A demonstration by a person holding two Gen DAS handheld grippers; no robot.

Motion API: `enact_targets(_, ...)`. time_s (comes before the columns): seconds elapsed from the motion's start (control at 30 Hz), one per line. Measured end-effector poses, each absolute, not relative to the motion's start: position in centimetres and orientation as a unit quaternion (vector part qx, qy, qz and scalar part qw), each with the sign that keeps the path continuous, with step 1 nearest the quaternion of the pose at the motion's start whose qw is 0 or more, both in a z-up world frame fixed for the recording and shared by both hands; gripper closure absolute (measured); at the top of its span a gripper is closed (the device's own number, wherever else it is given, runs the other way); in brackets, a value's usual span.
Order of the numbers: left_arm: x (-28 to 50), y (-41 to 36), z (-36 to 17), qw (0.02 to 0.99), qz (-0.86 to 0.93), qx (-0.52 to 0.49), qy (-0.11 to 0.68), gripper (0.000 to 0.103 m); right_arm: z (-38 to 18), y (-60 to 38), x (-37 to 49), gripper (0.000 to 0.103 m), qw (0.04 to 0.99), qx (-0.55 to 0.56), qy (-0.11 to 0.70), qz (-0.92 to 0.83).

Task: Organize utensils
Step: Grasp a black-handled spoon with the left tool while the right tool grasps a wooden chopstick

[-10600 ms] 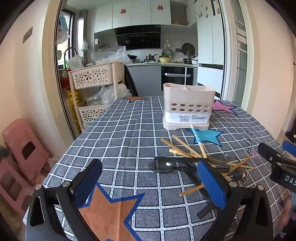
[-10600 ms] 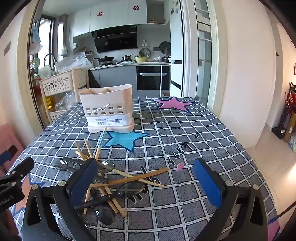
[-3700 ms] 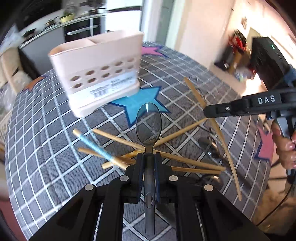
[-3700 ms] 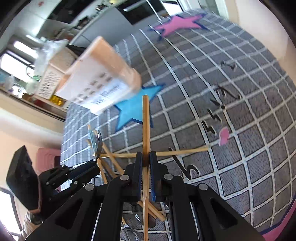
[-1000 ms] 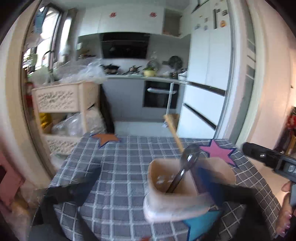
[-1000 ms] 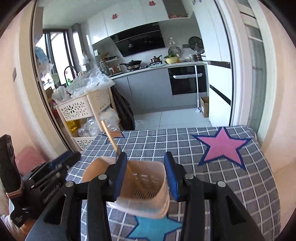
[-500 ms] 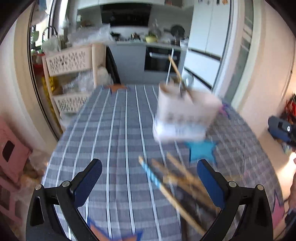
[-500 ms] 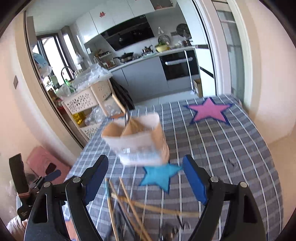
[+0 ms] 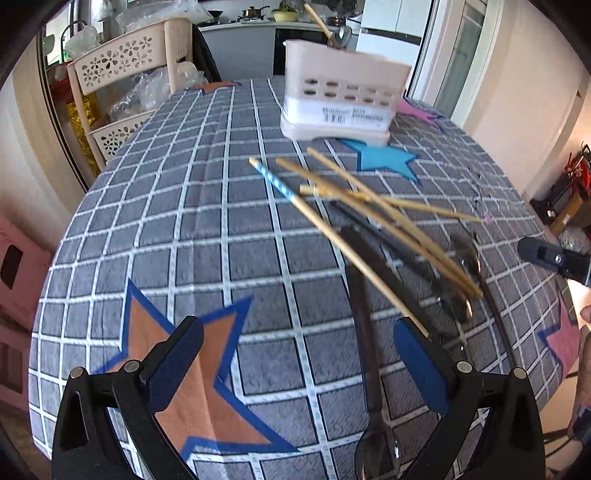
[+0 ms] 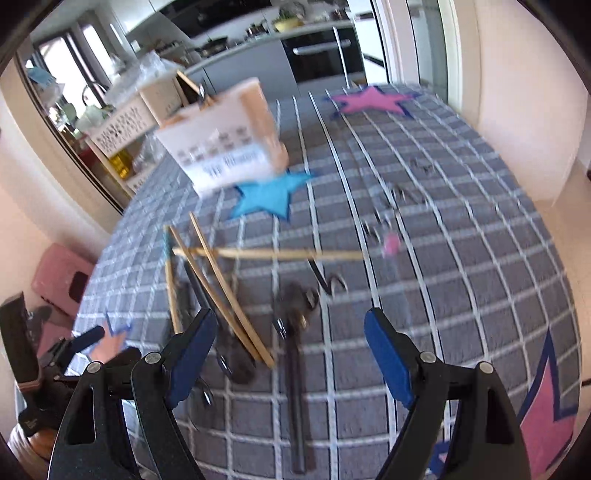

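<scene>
A: Left gripper [image 9: 297, 363] — jaws wide apart, nothing between them, hovering over the tabletop [image 9: 207, 229] above the orange star [image 9: 192, 373]. Right?

B: Yep. Right gripper [image 10: 286, 356] same deal, jaws spread, holding nothing. A dark utensil handle [image 10: 295, 387] lies on the cloth between its fingers, no contact that I can see.

A: Holder?

B: Pink utensil holder [image 9: 341, 105] at 12 o'clock in the left view, upright on the tabletop, just behind the blue star [image 9: 384, 162]. A wooden chopstick [image 9: 317, 18] and a spoon [image 9: 341, 37] stick out of its top. Which compartment, can't tell.

A: Loose stuff?

B: Chopstick pile [image 9: 373, 218] at about 1 o'clock from the left gripper, fanned and crossing, one with a blue patterned end [image 9: 273, 181]. Dark spoons [image 9: 458, 291] under them, blurred. Another spoon [image 9: 376, 456] at 5 o'clock, bowl at the frame's bottom edge.

A: Right view?

B: Same pile [image 10: 218, 288] at 11 o'clock, one chopstick [image 10: 273, 254] lying crosswise. Holder [image 10: 221, 144] at 11, motion-blurred. Left gripper [image 10: 85, 338] visible at 9 o'clock.
</scene>
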State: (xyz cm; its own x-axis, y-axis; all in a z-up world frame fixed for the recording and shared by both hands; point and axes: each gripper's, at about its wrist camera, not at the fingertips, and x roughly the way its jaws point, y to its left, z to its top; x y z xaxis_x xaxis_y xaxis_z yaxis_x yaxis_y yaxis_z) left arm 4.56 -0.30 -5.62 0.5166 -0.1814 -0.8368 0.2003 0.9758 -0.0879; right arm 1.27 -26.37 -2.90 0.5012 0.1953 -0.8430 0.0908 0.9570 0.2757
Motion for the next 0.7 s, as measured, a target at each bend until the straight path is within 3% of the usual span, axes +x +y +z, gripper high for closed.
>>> enact_targets(0.43, 5.4, -0.9, -7.5, 0.857, -0.090, 0.019, 0.507, 0.000, -3.9, -24.3, 2.6, 0.023, 0.842, 0.113, 0.525, 0.048)
enact_targets(0.7, 5.8, -1.6, -7.6, 0.858, -0.089, 0.042, 0.504, 0.000, -5.3, -20.2, 8.8, 0.057, 0.823, 0.086, 0.549, 0.115)
